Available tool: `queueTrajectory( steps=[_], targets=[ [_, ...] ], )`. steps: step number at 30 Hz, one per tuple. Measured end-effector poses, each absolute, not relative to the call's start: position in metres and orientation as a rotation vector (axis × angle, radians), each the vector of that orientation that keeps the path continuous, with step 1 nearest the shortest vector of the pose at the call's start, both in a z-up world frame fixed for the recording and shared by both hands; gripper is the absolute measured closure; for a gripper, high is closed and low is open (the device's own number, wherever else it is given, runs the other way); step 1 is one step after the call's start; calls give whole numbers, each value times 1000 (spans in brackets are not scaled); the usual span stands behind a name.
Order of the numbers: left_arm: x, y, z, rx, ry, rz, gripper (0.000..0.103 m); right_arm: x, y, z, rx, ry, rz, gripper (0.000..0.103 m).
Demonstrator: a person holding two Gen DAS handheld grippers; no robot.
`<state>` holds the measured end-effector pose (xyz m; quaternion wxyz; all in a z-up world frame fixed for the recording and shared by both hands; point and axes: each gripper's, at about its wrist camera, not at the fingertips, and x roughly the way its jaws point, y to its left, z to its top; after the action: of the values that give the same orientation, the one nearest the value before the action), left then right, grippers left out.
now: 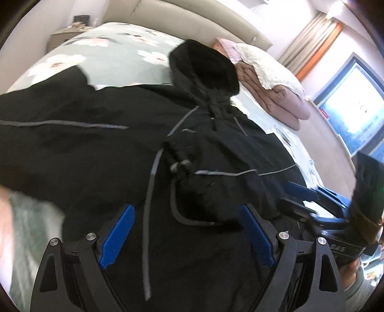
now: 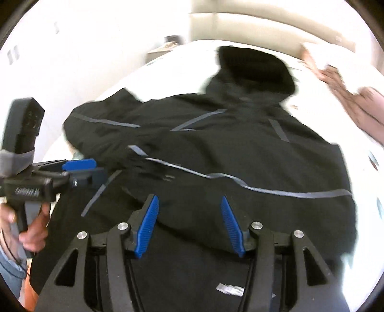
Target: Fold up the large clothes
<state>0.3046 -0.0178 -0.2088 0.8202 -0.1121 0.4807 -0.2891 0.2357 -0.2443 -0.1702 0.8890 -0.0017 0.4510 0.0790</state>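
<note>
While the black hooded jacket point(image 1: 100, 153) lies spread across the bed point(image 1: 115, 57), your left tool point(image 1: 187, 211) hangs over its lower front with the blue pads point(image 1: 117, 235) well apart and nothing between them. The hood point(image 1: 204, 67) points toward the headboard point(image 1: 182, 21), and grey stripes point(image 1: 67, 124) run along the sleeve and across the chest. A drawcord with a toggle point(image 1: 180, 166) loops over the fabric just ahead of the left tool.

Your right tool point(image 2: 189, 204) likewise sits above the jacket point(image 2: 252, 153) near its hem, fingers spread and gripping nothing. In the right wrist view the left tool point(image 2: 79, 165) appears at the left edge, held in your hand point(image 2: 31, 230); it seems to rest at the jacket's side, though motion blur makes contact hard to confirm. In the left wrist view the right tool point(image 1: 300, 192) shows at the right edge, beside the jacket's far side.

One sleeve lies folded in over the chest point(image 2: 148, 158). A folded pink quilt point(image 1: 276, 96) with a cream cover sits on the bed beside the hood. The floral green sheet point(image 1: 79, 60) shows beyond the jacket's shoulder. A window point(image 1: 355, 105) is at the right.
</note>
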Motion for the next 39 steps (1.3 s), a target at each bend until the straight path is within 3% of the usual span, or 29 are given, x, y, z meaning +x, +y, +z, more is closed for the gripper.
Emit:
queueTrajectory(
  steps=[1, 3, 4, 5, 8, 12, 15, 16, 20, 23, 26, 30, 32, 36, 39],
  targets=[
    [310, -26, -210, -234, 1030, -611, 13, 231, -262, -168, 15, 937, 129, 46],
    [325, -44, -216, -217, 1069, -584, 30, 225, -288, -167, 27, 936, 62, 45],
    [333, -54, -222, -202, 1096, -575, 64, 220, -302, -165, 37, 934, 30, 45],
    [340, -63, -227, -181, 1120, -556, 77, 216, -316, -164, 53, 934, 3, 45],
    [350, -71, -218, -133, 1042, -531, 82, 215, -347, -163, 88, 942, -55, 45],
    [354, -37, -182, -234, 896, -522, 83, 219, -372, -157, 112, 916, -96, 44],
    [363, -4, -180, -241, 891, -469, 83, 230, -380, -160, 141, 895, -112, 22],
    [367, 6, -189, -239, 933, -466, 83, 235, -380, -165, 151, 892, -111, 19],
    [368, 6, -241, -129, 1105, -442, 77, 266, -370, -209, 148, 979, -117, 20],
    [357, 0, -248, -76, 1056, -442, 73, 281, -362, -247, 87, 1074, -169, 21],
    [352, 3, -238, -72, 1023, -390, 63, 282, -359, -244, 66, 1054, -172, 20],
    [335, 15, -202, -134, 869, -288, 56, 272, -357, -219, 84, 1043, -172, 29],
    [327, 11, -185, -155, 828, -330, 47, 258, -346, -197, 127, 984, -104, 29],
    [325, -9, -178, -157, 855, -439, 45, 243, -306, -178, 109, 939, -5, 29],
    [339, -32, -215, -106, 961, -420, 45, 253, -279, -194, 38, 954, 39, 29]
  ],
)
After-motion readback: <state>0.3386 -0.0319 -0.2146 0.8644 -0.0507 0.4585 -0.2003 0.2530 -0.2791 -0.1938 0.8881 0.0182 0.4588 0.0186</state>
